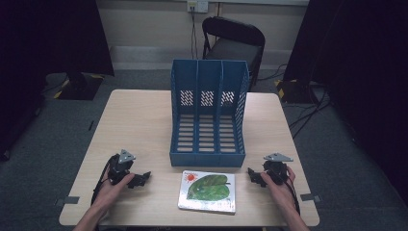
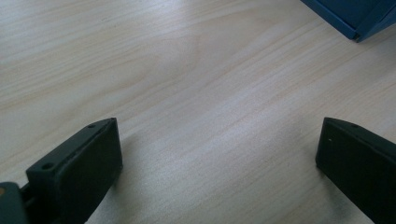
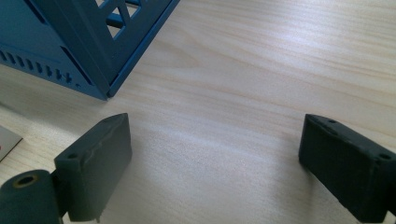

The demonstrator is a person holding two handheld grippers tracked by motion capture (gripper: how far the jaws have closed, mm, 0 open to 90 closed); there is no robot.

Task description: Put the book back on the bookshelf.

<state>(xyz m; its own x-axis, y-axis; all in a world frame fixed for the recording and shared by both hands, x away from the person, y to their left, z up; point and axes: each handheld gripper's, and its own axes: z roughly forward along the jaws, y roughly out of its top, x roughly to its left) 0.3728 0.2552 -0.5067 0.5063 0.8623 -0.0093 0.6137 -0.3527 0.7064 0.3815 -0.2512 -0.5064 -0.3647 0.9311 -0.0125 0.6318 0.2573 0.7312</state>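
Blue plastic forms the three-slot file rack (image 1: pixel 208 115) at the middle of the pale wooden table (image 1: pixel 139 120) in the high view. A picture book (image 1: pixel 208 191) with a green leaf cover lies flat just before it, between the left gripper (image 1: pixel 139 179) and right gripper (image 1: pixel 254 176).

Left gripper view: jaws spread wide over bare wood, holding nothing.

Right gripper view: jaws likewise agape and empty, the rack's corner (image 3: pixel 100 60) near.

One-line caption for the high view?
Open left gripper and right gripper flank a picture book before a blue file rack.
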